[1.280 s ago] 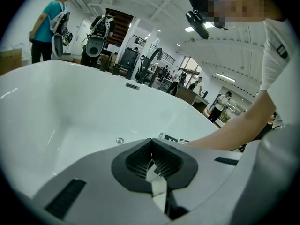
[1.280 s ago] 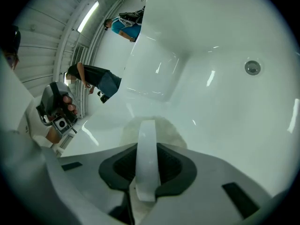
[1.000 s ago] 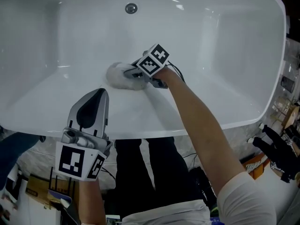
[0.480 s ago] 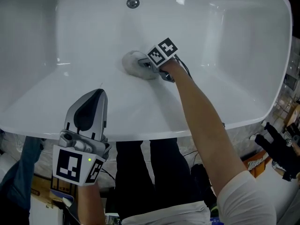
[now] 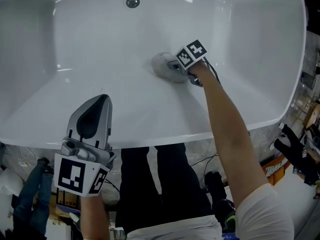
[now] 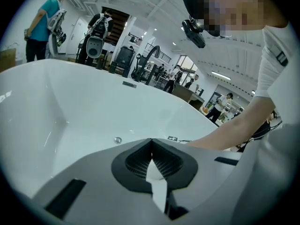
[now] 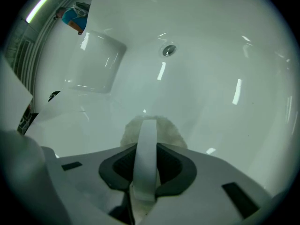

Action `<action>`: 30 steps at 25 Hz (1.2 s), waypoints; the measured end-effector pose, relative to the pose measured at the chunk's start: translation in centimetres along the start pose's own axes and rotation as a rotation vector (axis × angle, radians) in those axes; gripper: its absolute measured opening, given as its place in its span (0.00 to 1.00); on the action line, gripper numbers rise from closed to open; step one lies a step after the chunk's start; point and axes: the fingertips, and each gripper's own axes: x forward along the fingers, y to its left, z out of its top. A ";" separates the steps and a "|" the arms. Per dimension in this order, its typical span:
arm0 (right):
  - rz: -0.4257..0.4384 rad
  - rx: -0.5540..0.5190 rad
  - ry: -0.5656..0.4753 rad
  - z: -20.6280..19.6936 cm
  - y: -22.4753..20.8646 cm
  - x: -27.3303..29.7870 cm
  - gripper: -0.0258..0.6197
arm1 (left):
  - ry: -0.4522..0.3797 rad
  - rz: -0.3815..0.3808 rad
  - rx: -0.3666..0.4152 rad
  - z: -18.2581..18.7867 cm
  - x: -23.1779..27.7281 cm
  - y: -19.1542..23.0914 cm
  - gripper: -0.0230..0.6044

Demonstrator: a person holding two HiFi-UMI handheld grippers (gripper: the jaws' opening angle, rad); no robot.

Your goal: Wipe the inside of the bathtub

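A white bathtub [image 5: 260, 59] fills the head view, its drain [image 5: 132, 2] at the far side. A round fluffy wiping pad [image 5: 164, 66] lies pressed on the tub's floor. My right gripper [image 5: 176, 66] is shut on the pad's white strap [image 7: 146, 149], seen in the right gripper view with the pad [image 7: 169, 134] beyond it. My left gripper [image 5: 98, 107] hovers over the tub's near rim [image 5: 150, 134], jaws shut with nothing between them. In the left gripper view the left gripper [image 6: 151, 159] points across the tub toward the drain [image 6: 117, 140].
The person's legs in dark trousers [image 5: 160, 184] stand against the tub's near side. Boxes and cables [image 5: 60, 204] lie on the floor at the lower left. Other people [image 6: 40, 25] and equipment stand beyond the tub's far side.
My right gripper has dragged the pad to the right across the tub's floor. The left gripper has stayed over the near rim.
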 end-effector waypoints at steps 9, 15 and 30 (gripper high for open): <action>-0.091 0.078 0.000 -5.1 -6.6 -4.6 0.18 | 0.023 -0.049 0.026 0.2 2.3 -3.4 0.05; -0.155 0.123 0.008 -8.1 -10.6 -7.3 0.18 | 0.023 -0.072 0.049 1.2 3.9 -5.8 0.05; -0.294 0.211 0.040 -16.2 -18.5 -14.8 0.18 | 0.040 -0.126 0.060 1.2 6.4 -10.4 0.05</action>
